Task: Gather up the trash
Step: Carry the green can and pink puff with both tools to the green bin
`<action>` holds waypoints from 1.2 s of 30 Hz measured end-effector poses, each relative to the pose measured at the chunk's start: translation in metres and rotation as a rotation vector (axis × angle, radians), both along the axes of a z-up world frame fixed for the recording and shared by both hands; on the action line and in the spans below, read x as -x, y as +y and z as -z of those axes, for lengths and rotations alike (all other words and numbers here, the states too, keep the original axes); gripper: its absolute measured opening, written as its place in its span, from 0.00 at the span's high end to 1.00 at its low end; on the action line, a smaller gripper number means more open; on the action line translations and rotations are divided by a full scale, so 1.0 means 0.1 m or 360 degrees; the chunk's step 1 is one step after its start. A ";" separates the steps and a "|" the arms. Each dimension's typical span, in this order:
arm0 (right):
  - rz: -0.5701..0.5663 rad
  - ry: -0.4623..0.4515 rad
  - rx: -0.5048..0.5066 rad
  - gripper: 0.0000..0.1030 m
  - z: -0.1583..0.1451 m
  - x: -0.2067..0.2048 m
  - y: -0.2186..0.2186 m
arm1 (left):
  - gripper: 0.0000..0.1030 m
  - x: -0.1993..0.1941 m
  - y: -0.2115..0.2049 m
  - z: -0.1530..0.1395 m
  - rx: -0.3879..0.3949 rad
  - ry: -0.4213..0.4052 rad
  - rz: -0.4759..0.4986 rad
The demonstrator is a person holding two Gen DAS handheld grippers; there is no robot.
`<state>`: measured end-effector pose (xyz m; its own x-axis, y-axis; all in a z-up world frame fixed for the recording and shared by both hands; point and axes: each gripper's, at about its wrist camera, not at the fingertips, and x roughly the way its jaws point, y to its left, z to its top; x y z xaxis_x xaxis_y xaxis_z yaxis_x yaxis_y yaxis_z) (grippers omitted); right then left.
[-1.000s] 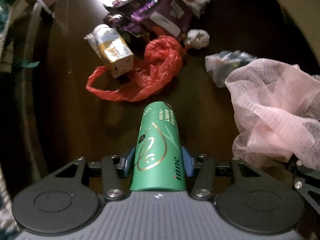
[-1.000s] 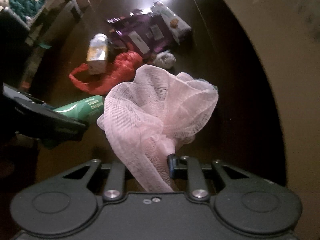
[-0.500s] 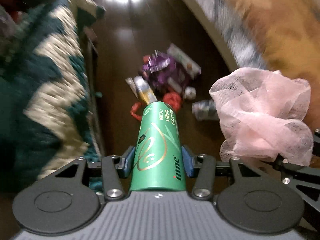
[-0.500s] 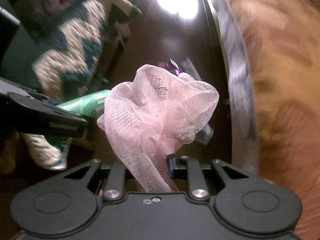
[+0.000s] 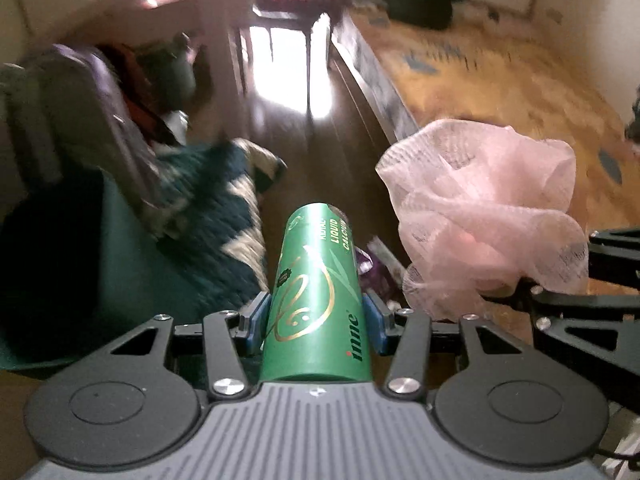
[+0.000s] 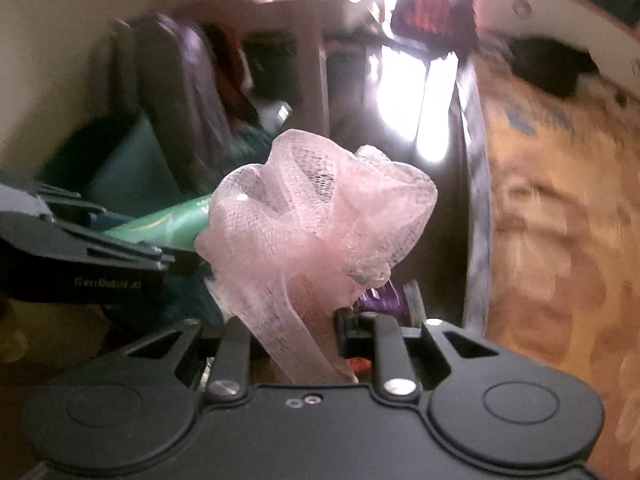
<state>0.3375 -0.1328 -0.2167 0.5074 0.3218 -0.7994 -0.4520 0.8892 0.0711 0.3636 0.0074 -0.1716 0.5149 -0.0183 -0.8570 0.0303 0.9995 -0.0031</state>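
**Both grippers loaded, trash in mid-carry**

The likeliest slip, I judge, is the pink mesh wad [image 6: 316, 216]: it billows loose above the right gripper [image 6: 298, 334], pinched only at its tail, and could snag or pull free. The smooth green tube [image 5: 316, 292] could slide forward. The left gripper [image 5: 316, 320] fingers press its sides at lower centre; the right fingers are nearly together on mesh. Purple wrappers [image 6: 380, 296] lie below, lower centre

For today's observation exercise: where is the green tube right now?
In the left wrist view, the green tube sits centre frame, clamped in the left tool, with the pink mesh to its right.
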 end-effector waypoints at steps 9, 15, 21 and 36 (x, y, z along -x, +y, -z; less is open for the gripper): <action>-0.0236 -0.0101 -0.0098 0.80 -0.81 -0.29 0.87 | 0.53 0.10 0.89 -0.70 -0.0010 -0.0162 -0.0197; -0.0375 -0.0048 -0.0099 0.80 -0.94 -0.56 1.64 | 0.53 0.09 1.59 -0.72 -0.0085 -0.0149 -0.0393; -0.0512 0.0065 -0.0005 0.79 -0.74 -0.81 2.42 | 0.53 0.00 2.29 -0.51 -0.0120 -0.0080 -0.0562; -0.0664 0.0315 0.0265 0.77 -0.02 -1.03 3.21 | 0.53 -0.28 2.90 0.30 -0.0044 0.0295 -0.0626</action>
